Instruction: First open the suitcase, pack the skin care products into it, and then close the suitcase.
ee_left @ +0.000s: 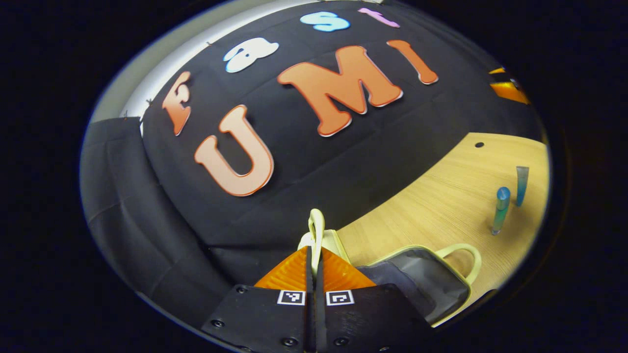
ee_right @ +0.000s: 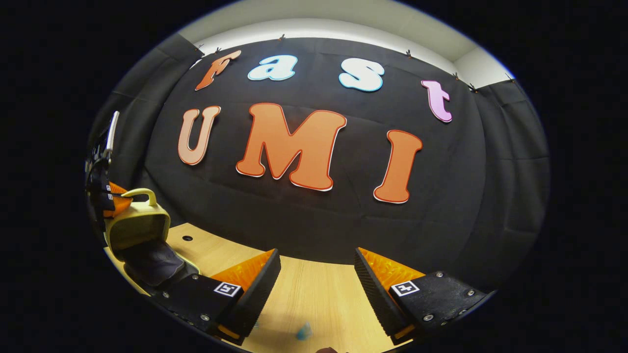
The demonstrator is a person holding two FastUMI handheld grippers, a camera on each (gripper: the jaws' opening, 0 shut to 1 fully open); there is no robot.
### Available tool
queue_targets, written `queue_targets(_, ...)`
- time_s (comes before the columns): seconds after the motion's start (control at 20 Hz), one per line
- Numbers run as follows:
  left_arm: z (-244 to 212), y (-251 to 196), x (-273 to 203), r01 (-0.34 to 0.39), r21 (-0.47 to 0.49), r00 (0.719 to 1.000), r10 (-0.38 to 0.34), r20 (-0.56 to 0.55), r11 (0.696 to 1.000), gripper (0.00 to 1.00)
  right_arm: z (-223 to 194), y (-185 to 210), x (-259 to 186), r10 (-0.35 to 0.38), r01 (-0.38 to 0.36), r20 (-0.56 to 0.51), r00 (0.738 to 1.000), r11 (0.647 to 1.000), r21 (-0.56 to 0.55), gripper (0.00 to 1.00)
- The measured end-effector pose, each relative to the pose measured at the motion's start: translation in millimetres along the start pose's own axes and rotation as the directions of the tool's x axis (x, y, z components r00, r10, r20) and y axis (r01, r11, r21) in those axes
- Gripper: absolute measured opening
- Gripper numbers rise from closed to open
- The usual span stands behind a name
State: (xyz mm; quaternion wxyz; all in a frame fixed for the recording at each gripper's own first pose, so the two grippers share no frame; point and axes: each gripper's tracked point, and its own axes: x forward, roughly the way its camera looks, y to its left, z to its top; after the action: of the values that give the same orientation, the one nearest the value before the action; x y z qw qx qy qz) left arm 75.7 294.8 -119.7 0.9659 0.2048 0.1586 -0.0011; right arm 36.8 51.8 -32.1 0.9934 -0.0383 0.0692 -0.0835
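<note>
Left gripper (ee_left: 314, 260) pinched tight on the lid handle (ee_left: 316, 228) of the open suitcase (ee_left: 422, 279), lid raised; right gripper (ee_right: 316, 274) wide open, holding nothing, above the tabletop (ee_left: 441, 206). Two blue tubes (ee_left: 500, 211) upright, right of the case. Likely risks: thin handle slipping so the lid drops, or tubes toppling when reached for.

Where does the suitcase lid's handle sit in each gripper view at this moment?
Left gripper view: the lid handle stands at bottom centre, pinched between the left gripper fingers.
Right gripper view: the same handle is at the far left edge, atop the raised pale lid, with the left gripper beside it.
Shared landmark: the small dark hole in the wooden table.
</note>
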Motion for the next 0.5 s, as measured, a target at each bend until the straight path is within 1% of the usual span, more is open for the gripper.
queue_targets(0.2, -30, 50, 3, -0.084, -0.087, 0.996, 0.083, -0.013, 0.993, 0.01, 4, 20, 5, -0.001, 0.001, -0.017, 1.0, 1.0, 0.025, 0.95)
queue_targets(0.3, -46, 76, 11, -0.118, -0.108, 0.993, 0.116, -0.027, 0.987, 0.01, 6, 30, 8, -0.007, 0.007, -0.022, 1.0, 0.999, 0.033, 0.95)
queue_targets(0.4, -63, 93, 20, -0.142, -0.129, 0.989, 0.134, -0.067, 0.981, 0.01, 5, 41, 8, -0.008, 0.009, -0.031, 0.999, 0.999, 0.032, 0.95)
queue_targets(0.5, -76, 110, 25, -0.156, -0.187, 0.986, 0.141, -0.089, 0.97, 0.01, 4, 51, 9, -0.01, 0.011, -0.04, 0.999, 1.0, 0.025, 0.95)
